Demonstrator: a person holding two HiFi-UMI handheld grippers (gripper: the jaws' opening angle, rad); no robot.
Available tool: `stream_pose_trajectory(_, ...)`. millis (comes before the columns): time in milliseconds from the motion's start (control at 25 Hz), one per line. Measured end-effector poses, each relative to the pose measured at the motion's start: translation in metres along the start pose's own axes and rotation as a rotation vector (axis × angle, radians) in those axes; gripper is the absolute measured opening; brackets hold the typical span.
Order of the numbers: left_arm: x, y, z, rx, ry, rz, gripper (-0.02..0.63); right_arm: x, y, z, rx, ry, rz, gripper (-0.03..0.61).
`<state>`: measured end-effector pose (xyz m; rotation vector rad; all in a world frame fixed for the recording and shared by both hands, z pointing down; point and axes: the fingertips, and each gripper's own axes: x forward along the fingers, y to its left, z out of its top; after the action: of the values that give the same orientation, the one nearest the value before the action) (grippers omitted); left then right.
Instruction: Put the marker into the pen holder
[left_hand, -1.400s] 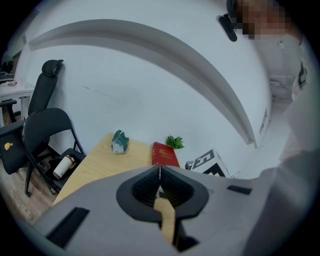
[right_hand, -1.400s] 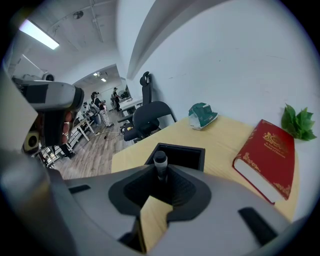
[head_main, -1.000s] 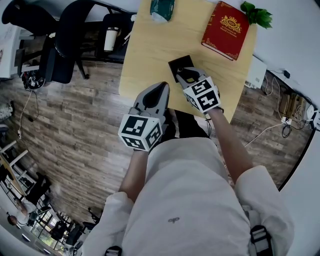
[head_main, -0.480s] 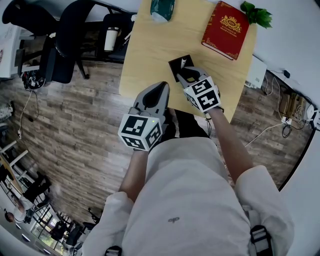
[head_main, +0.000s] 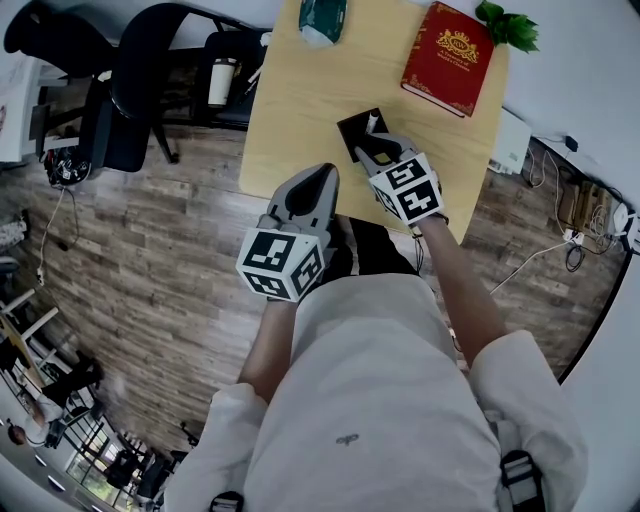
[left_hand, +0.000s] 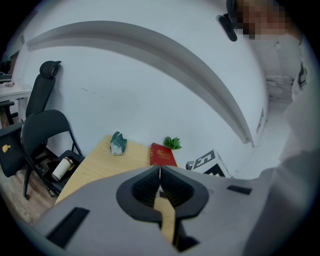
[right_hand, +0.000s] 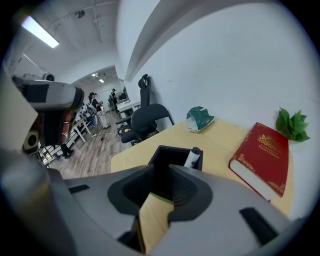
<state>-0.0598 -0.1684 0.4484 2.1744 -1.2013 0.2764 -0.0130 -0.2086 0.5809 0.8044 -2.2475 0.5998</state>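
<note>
Marker (right_hand: 192, 156) upright inside pen holder (right_hand: 164, 149) on tabletop (head_main: 300, 100).
Right gripper (head_main: 372, 150) just beside holder, jaws apart, empty. Left gripper (head_main: 320, 174) at tabletop edge, jaws together, empty.

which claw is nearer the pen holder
Right. The right claw sits open just at the pen holder's near side; the left claw is farther back, over the table's near edge.
</note>
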Motion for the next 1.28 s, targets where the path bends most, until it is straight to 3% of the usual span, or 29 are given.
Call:
stream_pose_trajectory(600, -0.035, -0.013, -0.006, 0.05, 0.001, -0.087, 0.011, -0.034, 0.024, 0.003, 0.03, -0.052, -0.106, 0.084)
stream_pose_trajectory(1280, -0.087, -0.044, -0.034, 0.061, -0.009, -0.183, 0.011, -0.104, 0.083, -0.013, 0.036, -0.146, -0.193, 0.054)
